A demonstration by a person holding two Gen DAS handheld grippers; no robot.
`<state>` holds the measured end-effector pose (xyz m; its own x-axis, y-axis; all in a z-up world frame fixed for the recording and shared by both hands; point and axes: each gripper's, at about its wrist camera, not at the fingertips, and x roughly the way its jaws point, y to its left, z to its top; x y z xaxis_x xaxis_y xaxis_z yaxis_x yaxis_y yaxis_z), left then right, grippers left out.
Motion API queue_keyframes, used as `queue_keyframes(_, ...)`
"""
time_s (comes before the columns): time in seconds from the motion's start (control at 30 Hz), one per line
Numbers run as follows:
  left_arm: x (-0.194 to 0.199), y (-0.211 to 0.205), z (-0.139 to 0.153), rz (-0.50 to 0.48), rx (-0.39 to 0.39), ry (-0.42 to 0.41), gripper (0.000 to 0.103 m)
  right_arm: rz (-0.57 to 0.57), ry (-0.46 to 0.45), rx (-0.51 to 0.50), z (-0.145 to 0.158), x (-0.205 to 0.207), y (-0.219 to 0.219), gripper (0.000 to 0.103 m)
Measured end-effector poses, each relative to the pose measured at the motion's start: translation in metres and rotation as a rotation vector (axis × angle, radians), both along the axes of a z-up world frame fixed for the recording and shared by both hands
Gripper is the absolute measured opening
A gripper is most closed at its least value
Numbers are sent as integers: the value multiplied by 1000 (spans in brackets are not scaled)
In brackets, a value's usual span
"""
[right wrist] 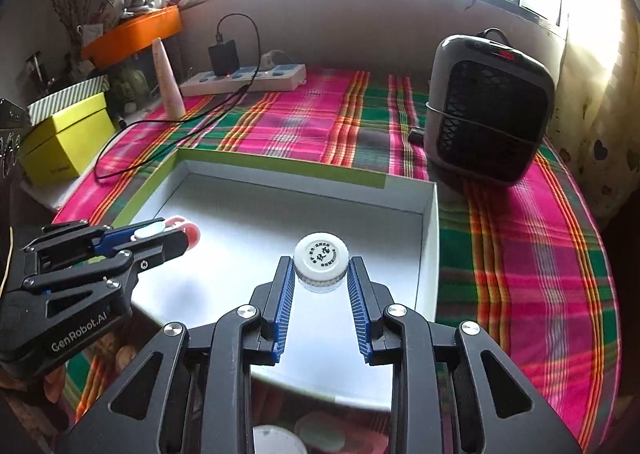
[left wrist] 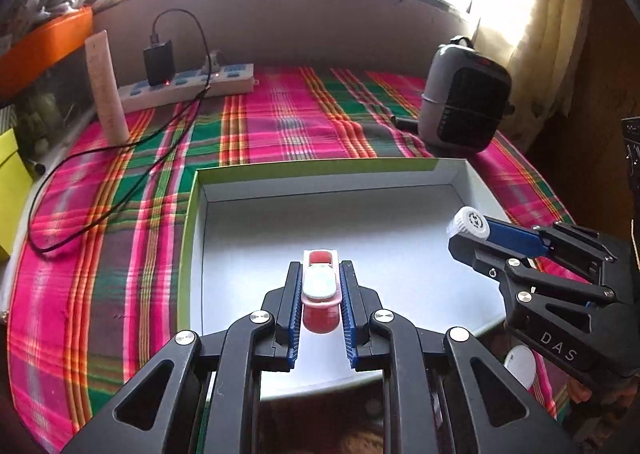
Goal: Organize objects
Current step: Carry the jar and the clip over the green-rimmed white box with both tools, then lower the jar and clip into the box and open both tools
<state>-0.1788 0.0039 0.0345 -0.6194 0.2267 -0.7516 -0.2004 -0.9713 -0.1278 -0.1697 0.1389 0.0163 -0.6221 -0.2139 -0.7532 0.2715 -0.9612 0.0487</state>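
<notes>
A shallow white box [left wrist: 328,190] with a green outer rim lies on the plaid cloth; in the right wrist view its far wall [right wrist: 304,186] shows. My left gripper [left wrist: 320,274] is shut on a small red and white item [left wrist: 320,286], held above the box floor. It shows from the side in the right wrist view as the left gripper [right wrist: 176,232] with the red item [right wrist: 192,234] at its tips. My right gripper [right wrist: 320,268] is shut on a small white-capped jar [right wrist: 321,258] over the box's right half. The left wrist view has the right gripper [left wrist: 472,230] and the jar [left wrist: 469,221].
A grey fan heater [right wrist: 488,110] stands at the back right. A white power strip [right wrist: 244,80] with a black charger and trailing cable [left wrist: 120,182] lies at the back left, beside a pale tube [right wrist: 168,82]. A yellow box [right wrist: 68,138] sits far left. White round items [right wrist: 280,440] lie below the grippers.
</notes>
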Motion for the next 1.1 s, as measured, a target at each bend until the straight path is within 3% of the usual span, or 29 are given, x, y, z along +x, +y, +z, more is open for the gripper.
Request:
queue_keyframes(0.53, -28, -3, -18, 20, -3, -56, 16, 2, -64, 34, -19, -32, -2, 29)
queue_keyframes(0.83, -29, -5, -19, 28, 0, -59, 17, -9, -54, 52, -21, -34, -3, 29)
queue_keyframes(1.0, -29, -5, -19, 21, 4, -60, 22, -16, -52, 44, -21, -34, -2, 29)
queue_keyframes(1.03, -29, -4, -19, 21, 3, -61, 23, -16, -55, 40, -21, -34, -2, 29)
queue_keyframes(1.1, -28, -4, -19, 19, 2, -60, 25, -19, -63, 29, -21, -34, 0, 44)
